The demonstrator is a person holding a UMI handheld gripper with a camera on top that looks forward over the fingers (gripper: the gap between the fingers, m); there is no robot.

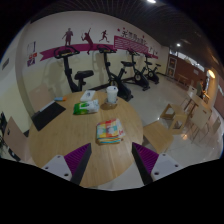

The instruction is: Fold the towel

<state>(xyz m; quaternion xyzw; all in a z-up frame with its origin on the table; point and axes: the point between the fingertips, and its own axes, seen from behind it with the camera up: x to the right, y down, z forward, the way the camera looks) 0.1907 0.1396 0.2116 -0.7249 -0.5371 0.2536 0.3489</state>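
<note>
A folded towel (110, 131) with an orange, yellow and white pattern lies on the round wooden table (65, 135), just ahead of my fingers. My gripper (112, 160) is held above the table's near part, short of the towel. The two fingers stand wide apart with purple pads, the left one (78, 157) and the right one (146, 158). Nothing is between them but bare tabletop.
A green and white pack (86, 104) and a white roll (112, 95) stand on the far part of the table. Wooden chairs (165, 128) stand to the right and left. Exercise bikes (127, 70) line the far wall.
</note>
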